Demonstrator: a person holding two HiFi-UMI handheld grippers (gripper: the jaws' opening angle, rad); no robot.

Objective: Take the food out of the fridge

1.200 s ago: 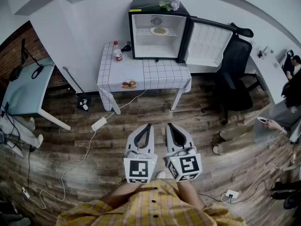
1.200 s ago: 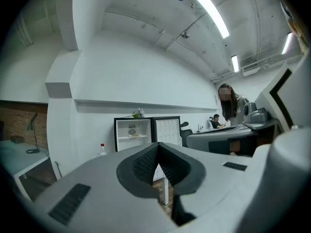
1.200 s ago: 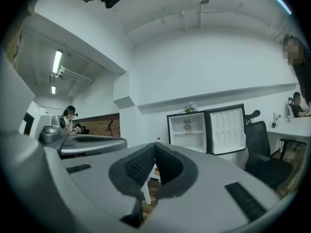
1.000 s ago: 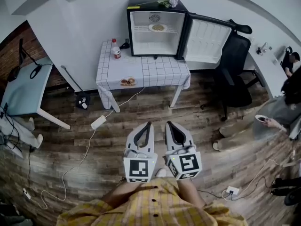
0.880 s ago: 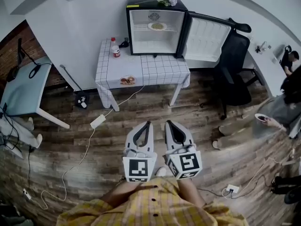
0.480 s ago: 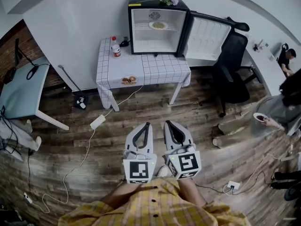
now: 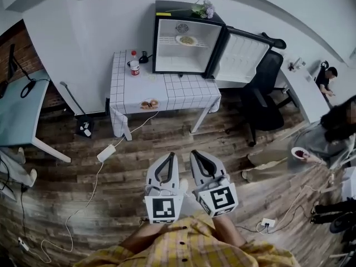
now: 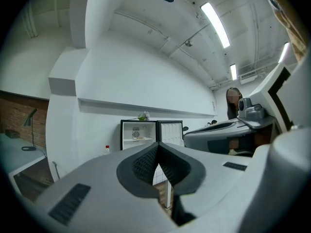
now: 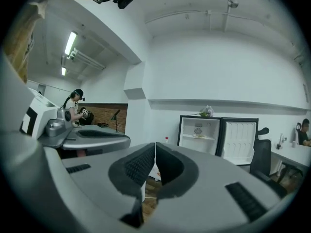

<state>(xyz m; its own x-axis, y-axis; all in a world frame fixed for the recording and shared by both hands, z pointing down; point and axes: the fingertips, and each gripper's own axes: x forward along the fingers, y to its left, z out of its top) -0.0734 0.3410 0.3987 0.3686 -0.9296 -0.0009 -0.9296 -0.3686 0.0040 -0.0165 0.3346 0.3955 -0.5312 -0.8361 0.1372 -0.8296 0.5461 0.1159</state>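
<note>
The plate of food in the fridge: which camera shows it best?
The head view: it looks down into the open fridge at the plate of food, so its top shows. The right gripper view shows the plate of food small and side-on; the left gripper view shows it smaller still.

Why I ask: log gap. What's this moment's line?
left gripper: shut, empty | right gripper: shut, empty | fridge: open | plate of food: on shelf, untouched
</note>
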